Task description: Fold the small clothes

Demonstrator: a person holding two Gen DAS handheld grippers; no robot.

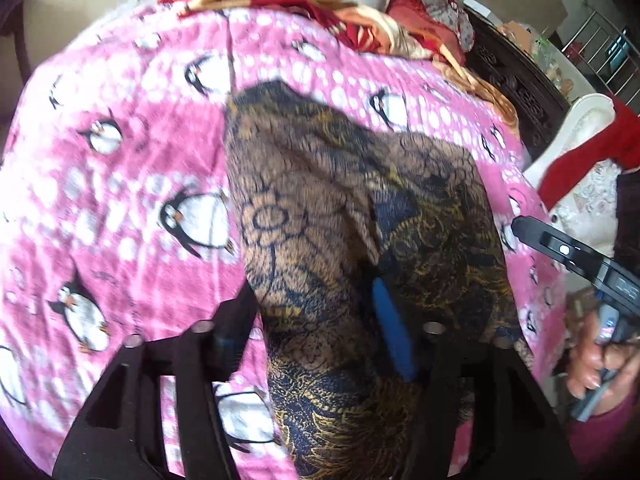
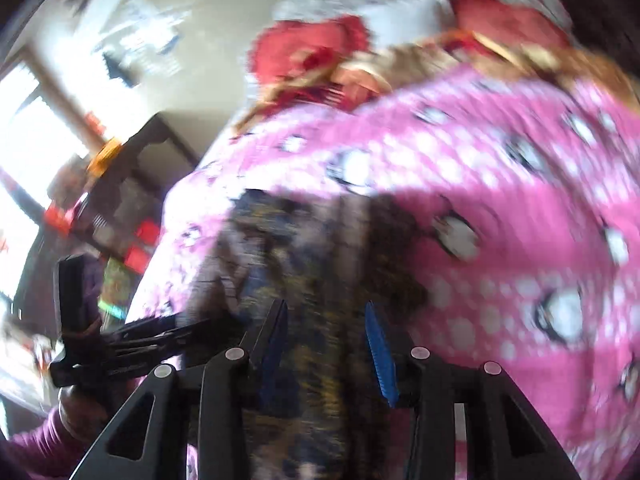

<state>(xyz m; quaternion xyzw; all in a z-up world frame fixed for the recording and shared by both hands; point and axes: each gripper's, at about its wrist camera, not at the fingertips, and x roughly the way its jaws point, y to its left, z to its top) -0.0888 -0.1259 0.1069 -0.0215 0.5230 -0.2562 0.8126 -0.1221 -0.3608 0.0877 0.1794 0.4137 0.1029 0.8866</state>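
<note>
A small brown and navy patterned garment [image 1: 340,208] lies on a pink penguin blanket [image 1: 120,184]. My left gripper [image 1: 320,312] is over its near part; one blue pad [image 1: 390,332] shows and cloth drapes across the gap, hiding the other pad. My right gripper [image 2: 326,344] is open over the same garment [image 2: 320,248], with blue pads [image 2: 380,354] either side of the cloth. The view is blurred. The right gripper also shows in the left wrist view [image 1: 532,232] at the blanket's right edge. The left gripper also shows in the right wrist view [image 2: 200,326].
Red and gold bedding [image 1: 320,4] is heaped at the far end of the bed. A dark carved wooden piece [image 1: 516,92] and a white chair with red cloth [image 1: 588,148] stand to the right. A window [image 2: 28,136] is at the left.
</note>
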